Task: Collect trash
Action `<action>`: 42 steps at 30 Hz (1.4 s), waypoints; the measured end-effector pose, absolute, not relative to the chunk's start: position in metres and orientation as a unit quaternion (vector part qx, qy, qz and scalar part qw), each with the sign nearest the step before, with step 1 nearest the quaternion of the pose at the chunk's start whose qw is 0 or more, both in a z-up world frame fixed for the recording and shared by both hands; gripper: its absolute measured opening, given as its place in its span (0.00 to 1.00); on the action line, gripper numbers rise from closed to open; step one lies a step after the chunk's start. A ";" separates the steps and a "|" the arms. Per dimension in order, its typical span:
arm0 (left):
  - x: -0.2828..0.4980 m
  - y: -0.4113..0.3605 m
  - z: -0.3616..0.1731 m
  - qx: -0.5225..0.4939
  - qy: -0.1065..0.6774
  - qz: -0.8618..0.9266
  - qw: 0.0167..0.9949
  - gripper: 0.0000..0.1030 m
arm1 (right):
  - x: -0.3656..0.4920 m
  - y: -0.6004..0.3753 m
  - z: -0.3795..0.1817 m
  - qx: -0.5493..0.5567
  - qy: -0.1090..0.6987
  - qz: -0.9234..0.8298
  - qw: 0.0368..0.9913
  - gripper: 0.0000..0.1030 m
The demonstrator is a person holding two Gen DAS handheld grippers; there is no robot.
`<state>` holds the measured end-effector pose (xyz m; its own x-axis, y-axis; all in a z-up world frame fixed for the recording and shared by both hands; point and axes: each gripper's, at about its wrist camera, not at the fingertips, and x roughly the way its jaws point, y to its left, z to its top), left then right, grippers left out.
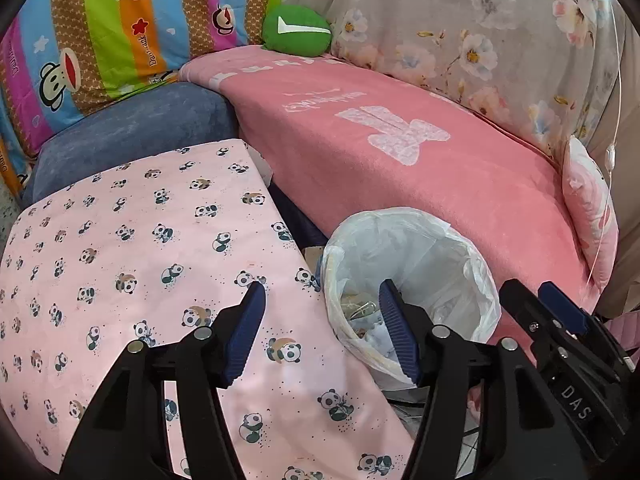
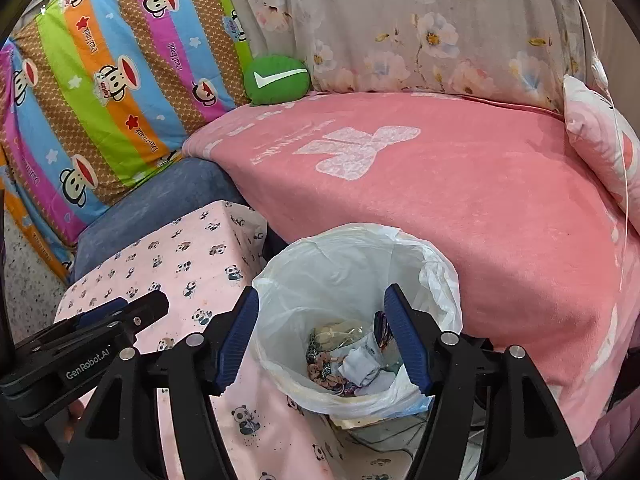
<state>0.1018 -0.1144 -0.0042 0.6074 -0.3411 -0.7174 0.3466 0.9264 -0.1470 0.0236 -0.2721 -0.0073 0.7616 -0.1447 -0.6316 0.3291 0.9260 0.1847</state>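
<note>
A small bin lined with a white plastic bag (image 2: 340,264) stands between the panda-print table and the pink sofa seat; it also shows in the left wrist view (image 1: 420,256). Crumpled wrappers and tissue (image 2: 348,360) lie at its bottom. My right gripper (image 2: 320,304) is open and empty, right above the bin's mouth. My left gripper (image 1: 320,300) is open and empty, over the table's right edge beside the bin. The right gripper shows at the right of the left wrist view (image 1: 548,304); the left one shows at the left of the right wrist view (image 2: 132,312).
A low table with a pink panda-print cloth (image 1: 140,240) stands left of the bin. A sofa with a pink blanket (image 2: 460,200), a floral cover (image 2: 420,32), a striped cartoon quilt (image 2: 100,80), a green round cushion (image 2: 278,78) and a blue cushion (image 1: 132,128) rings the area.
</note>
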 end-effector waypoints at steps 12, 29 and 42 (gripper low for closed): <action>0.077 -0.100 -0.011 0.037 0.386 -0.161 0.908 0.69 | -0.004 -0.264 -0.015 0.109 0.329 -0.155 0.925 0.78; 0.064 -0.096 -0.025 0.057 0.383 -0.141 0.911 0.85 | -0.016 -0.256 -0.026 0.086 0.343 -0.168 0.920 0.93; 0.058 -0.096 -0.034 0.065 0.383 -0.130 0.912 0.88 | -0.020 -0.252 -0.032 0.072 0.357 -0.168 0.916 0.93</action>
<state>0.0580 -0.0958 -0.0335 0.6723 -0.1870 -0.7163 0.2865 0.9579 0.0188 -0.0197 -0.2518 -0.0317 0.6896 -0.2561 -0.6774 0.3582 0.9336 0.0116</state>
